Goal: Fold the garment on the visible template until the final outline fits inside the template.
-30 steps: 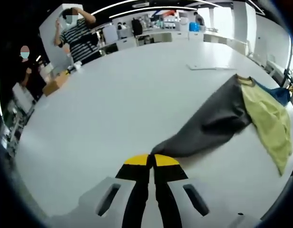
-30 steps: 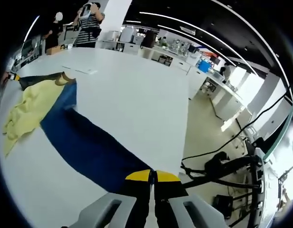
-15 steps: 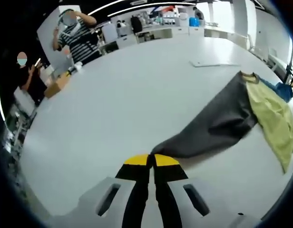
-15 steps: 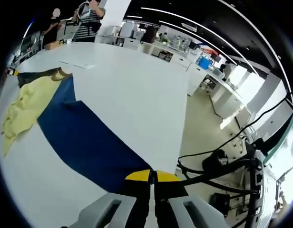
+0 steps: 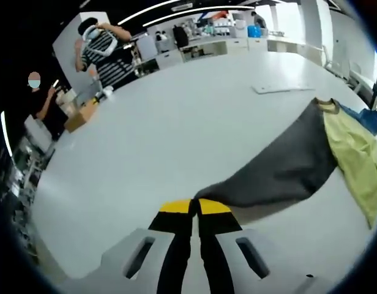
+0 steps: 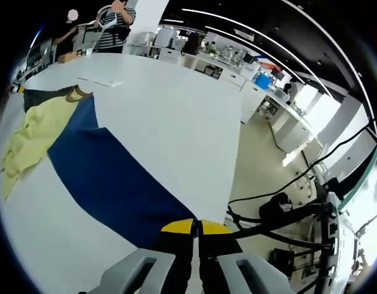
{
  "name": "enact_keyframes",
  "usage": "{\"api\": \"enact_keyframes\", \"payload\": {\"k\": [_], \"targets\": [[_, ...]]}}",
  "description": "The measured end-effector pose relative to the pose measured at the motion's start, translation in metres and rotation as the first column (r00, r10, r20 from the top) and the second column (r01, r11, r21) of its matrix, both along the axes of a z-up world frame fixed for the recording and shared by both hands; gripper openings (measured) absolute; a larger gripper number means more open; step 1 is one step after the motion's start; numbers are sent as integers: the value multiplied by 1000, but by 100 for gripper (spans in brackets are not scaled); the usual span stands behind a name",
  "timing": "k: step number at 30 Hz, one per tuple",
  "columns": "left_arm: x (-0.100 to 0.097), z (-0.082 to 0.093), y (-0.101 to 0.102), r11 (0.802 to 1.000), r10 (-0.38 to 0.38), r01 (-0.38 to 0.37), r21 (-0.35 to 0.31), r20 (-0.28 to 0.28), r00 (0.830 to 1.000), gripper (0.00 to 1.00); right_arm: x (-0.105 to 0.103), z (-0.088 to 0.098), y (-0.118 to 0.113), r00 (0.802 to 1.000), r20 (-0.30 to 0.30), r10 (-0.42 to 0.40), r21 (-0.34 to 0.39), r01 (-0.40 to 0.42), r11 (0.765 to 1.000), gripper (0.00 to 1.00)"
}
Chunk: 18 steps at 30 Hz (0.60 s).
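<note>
Table [image 5: 176,122] is taking up most of both views, big and white, with its edge running down past the right gripper view where the floor and some black cables [image 6: 280,214] are showing. Garment [image 5: 292,165] is lying stretched across it, and it's a three-colour thing: a grey part is reaching toward the left gripper [image 5: 195,207], a navy part is reaching toward the right gripper [image 6: 196,226], and a pale yellow part [image 6: 35,135] is sitting bunched in the middle between them. Left tongs are pressing together with the tip of the grey cloth pinched right at the yellow jaw tips, and that corner is lifting a bit off the tabletop. Right tongs are likewise squeezing together on the end of the navy cloth, close to the table edge. Flat white sheet [image 5: 280,89] is resting on the table beyond the garment, well apart from it; can't tell if that's the template. Person in a striped shirt [image 5: 106,52] is standing past the far side of the table with arms raised, and a small cardboard box [image 5: 81,115] is sitting near that far edge
</note>
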<state>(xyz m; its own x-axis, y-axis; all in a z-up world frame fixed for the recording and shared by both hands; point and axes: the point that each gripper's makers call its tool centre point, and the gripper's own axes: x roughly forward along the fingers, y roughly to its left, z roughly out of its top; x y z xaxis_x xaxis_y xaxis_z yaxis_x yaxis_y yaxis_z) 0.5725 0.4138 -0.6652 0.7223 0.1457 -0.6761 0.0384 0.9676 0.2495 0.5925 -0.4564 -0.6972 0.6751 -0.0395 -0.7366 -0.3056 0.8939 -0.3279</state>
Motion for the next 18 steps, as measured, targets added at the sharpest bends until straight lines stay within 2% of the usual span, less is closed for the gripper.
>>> {"api": "enact_keyframes", "payload": {"k": [2,4,7,9,14,18], "targets": [[1,3,1,1000,18,-18,-14,16,1000,0,-1,0,0,1000,0,2,-5,-2,1000,0],[0,-2,0,999,23,-23,-29,-5,1000,0,-2,-1,0,1000,-6,0,-6,0,1000,0],[-5,-10,2,1000,28,-29,-10,-41,999,0,-3,-2,0,1000,-8,0,-10,0,1000,0],[-6,-11,3,999,41,-42,-21,-44,998,0,-4,-2,0,1000,-7,-1,-10,1,1000,0],[-3,-7,7,998,58,-59,-30,-33,998,0,-6,-3,-2,1000,-9,-9,-9,9,1000,0],[1,-5,3,997,60,-61,-39,-24,998,0,-5,-2,-1,1000,5,-13,0,13,1000,0]]}}
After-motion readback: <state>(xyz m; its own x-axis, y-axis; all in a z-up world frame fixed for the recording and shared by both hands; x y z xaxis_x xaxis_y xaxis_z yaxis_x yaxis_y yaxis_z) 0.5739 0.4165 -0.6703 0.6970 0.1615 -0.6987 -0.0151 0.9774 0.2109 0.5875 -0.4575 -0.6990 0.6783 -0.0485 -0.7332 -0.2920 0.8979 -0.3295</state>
